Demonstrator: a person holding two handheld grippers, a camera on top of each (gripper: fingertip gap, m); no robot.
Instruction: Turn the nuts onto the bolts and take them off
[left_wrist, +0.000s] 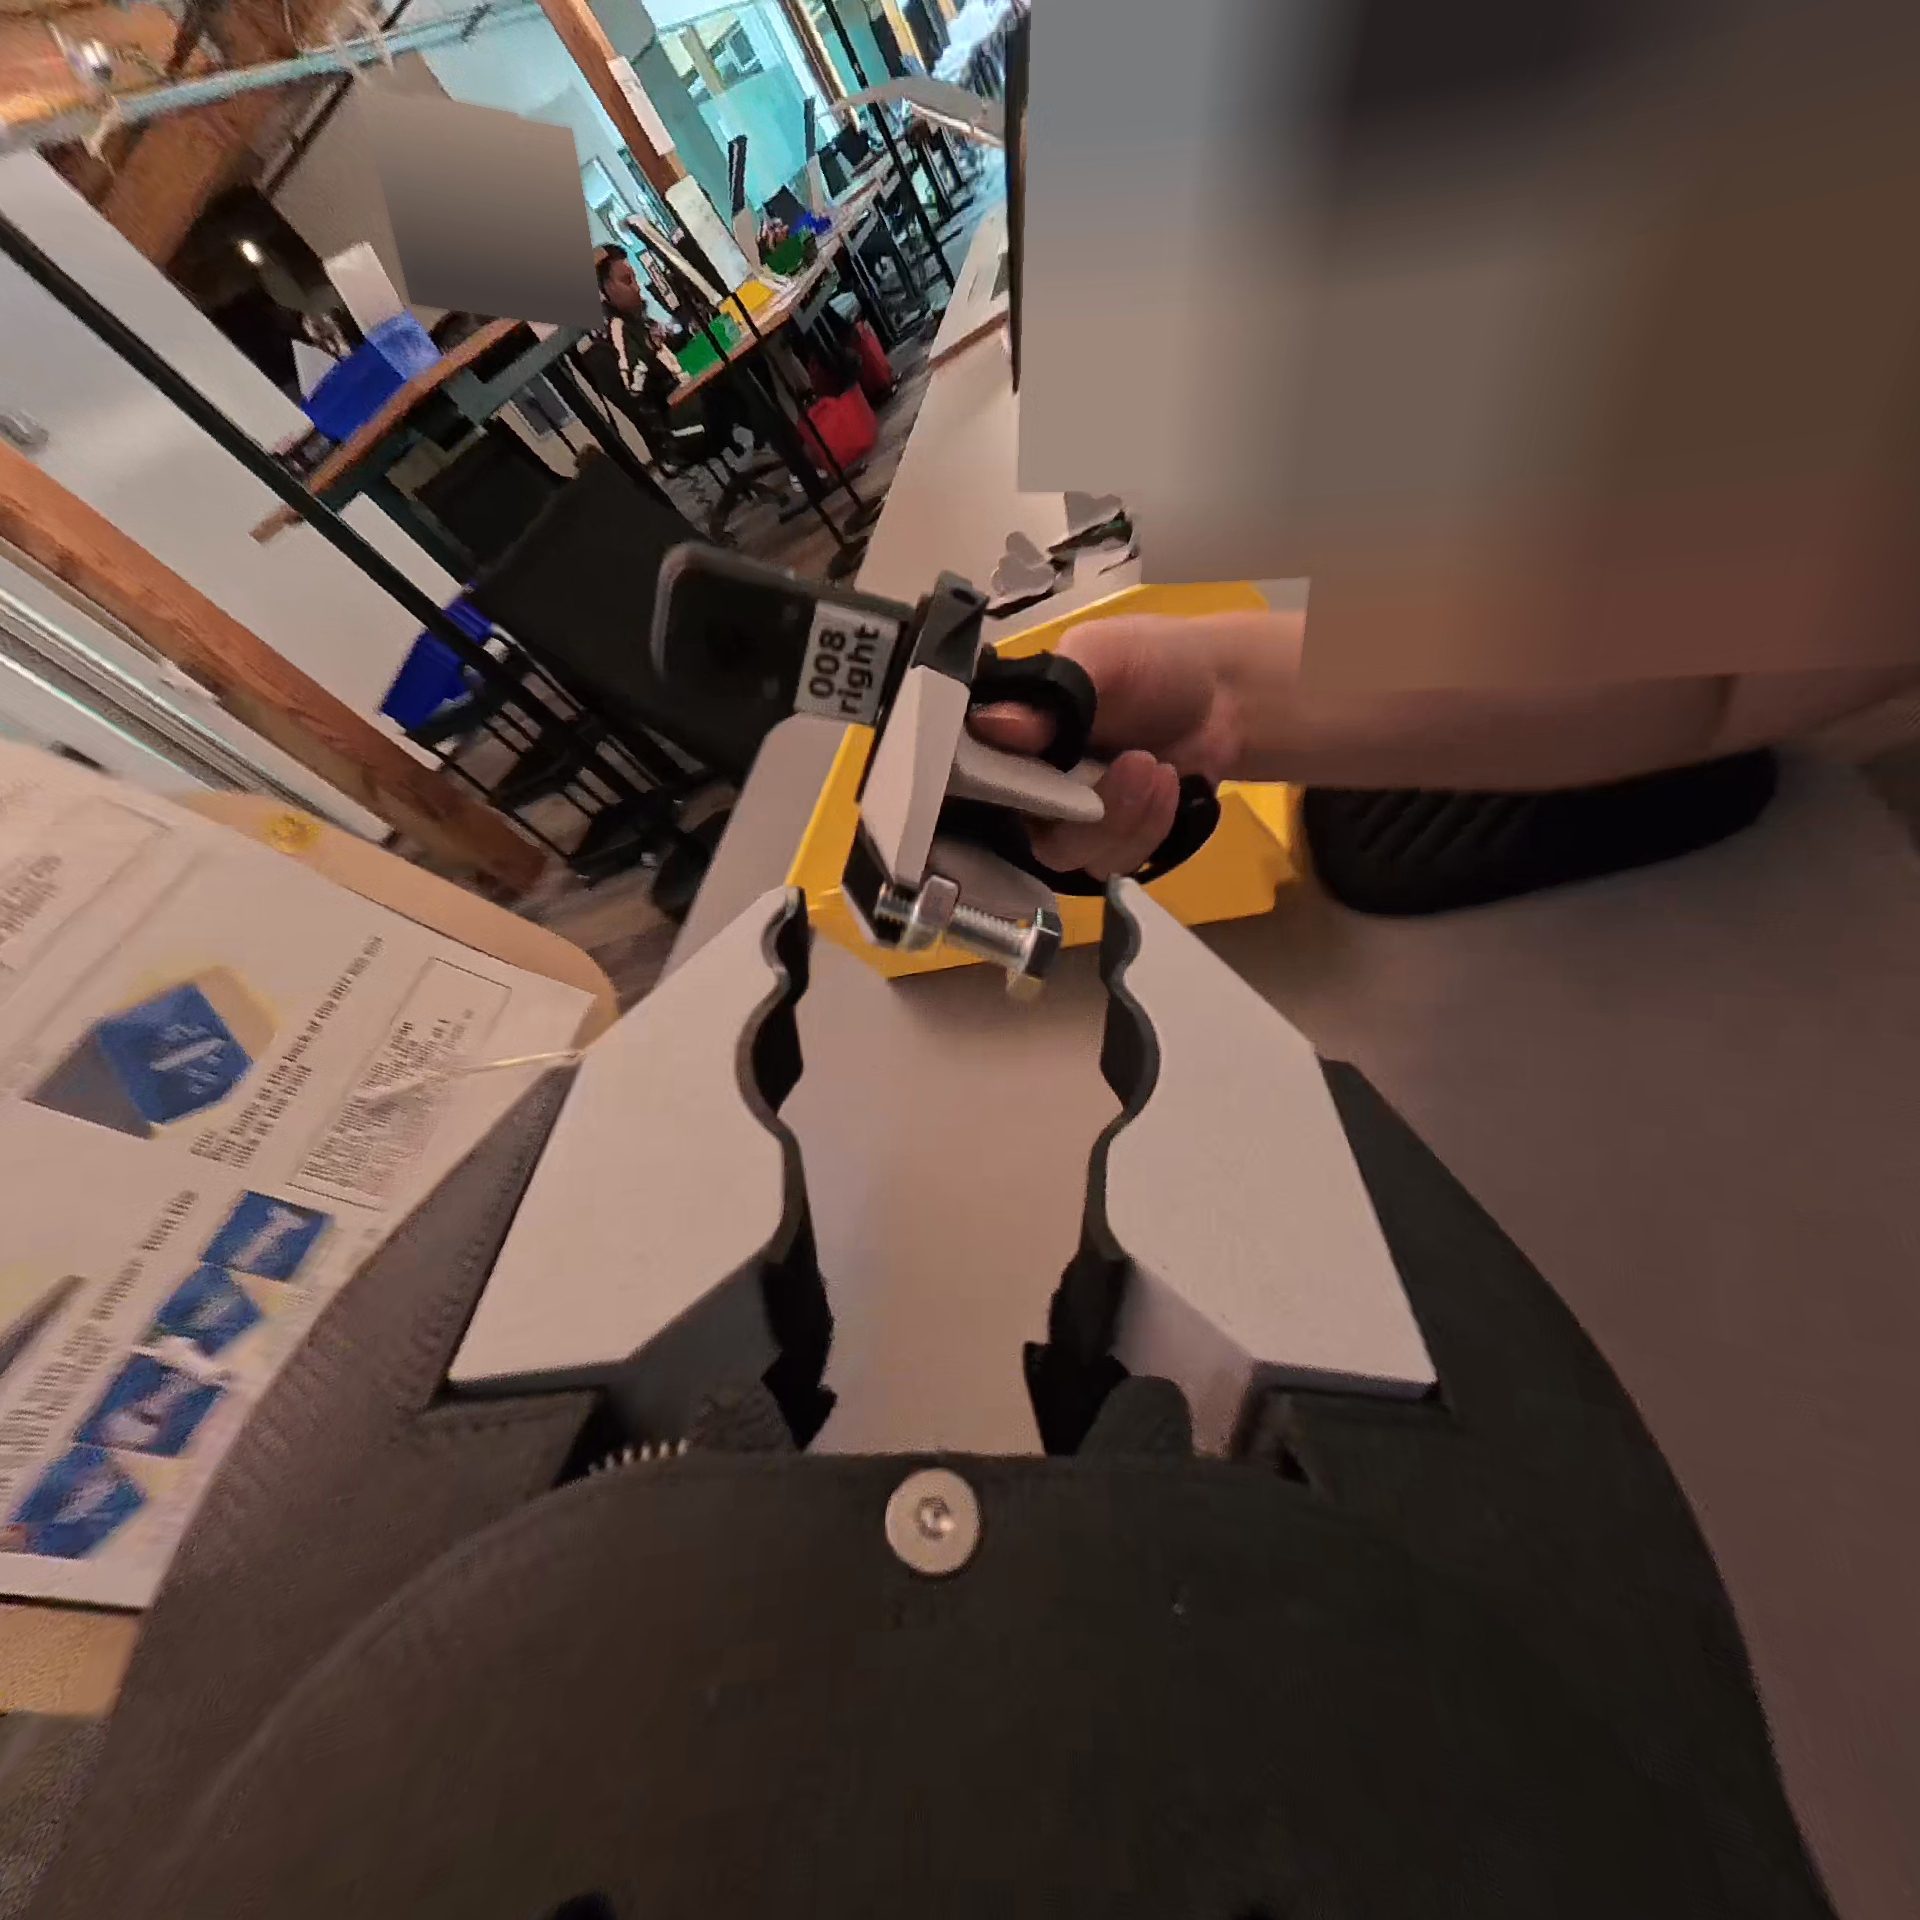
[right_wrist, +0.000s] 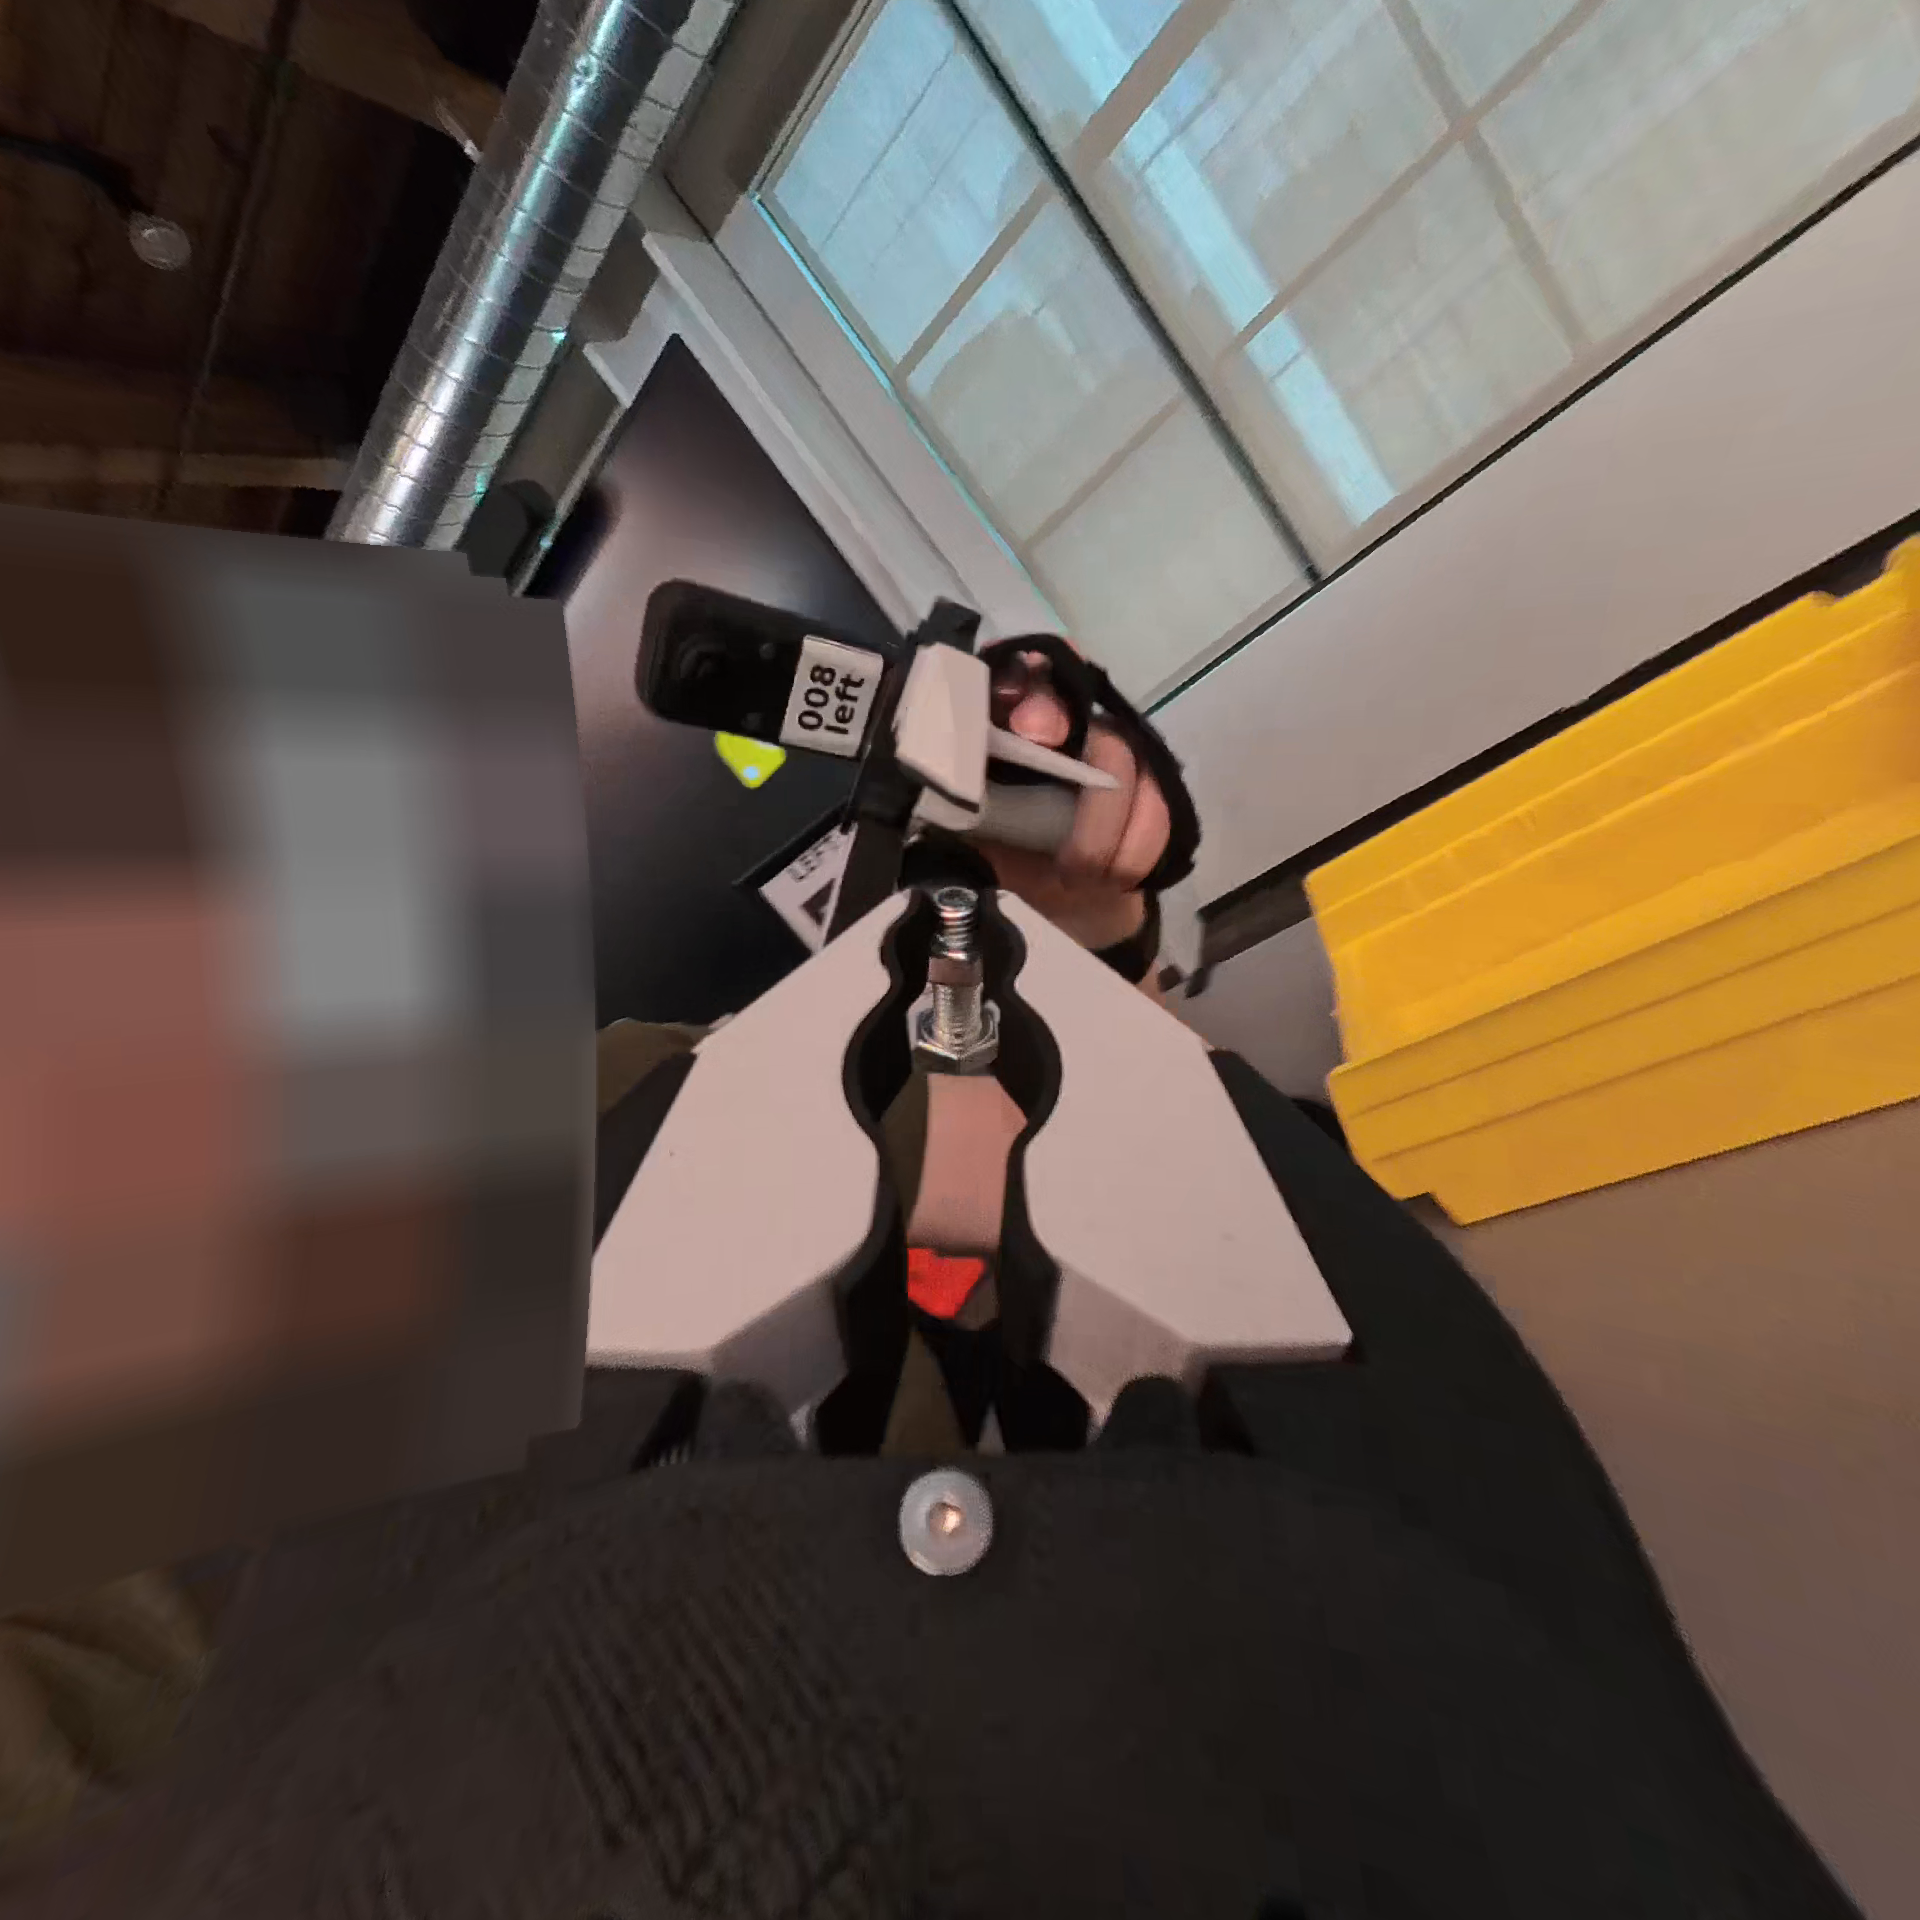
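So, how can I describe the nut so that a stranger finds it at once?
Look for the yellow bin; in front of it the right gripper pinches the threaded end of a silver bolt. The nut is the hexagonal piece on the shaft just beside the fingertips, whereas the bolt's own hex head sits at the free end.

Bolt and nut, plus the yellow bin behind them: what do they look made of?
Bolt: bright silvery metal, probably zinc-plated steel; shiny threads with sharp highlights.
Nut: same silvery metal look, glossy hex faces; alloy can't be told.
Yellow bin: likely moulded plastic; uniform saturated colour, stepped ridges, soft sheen.
The right gripper holds the bolt's threaded end; the left gripper is open.
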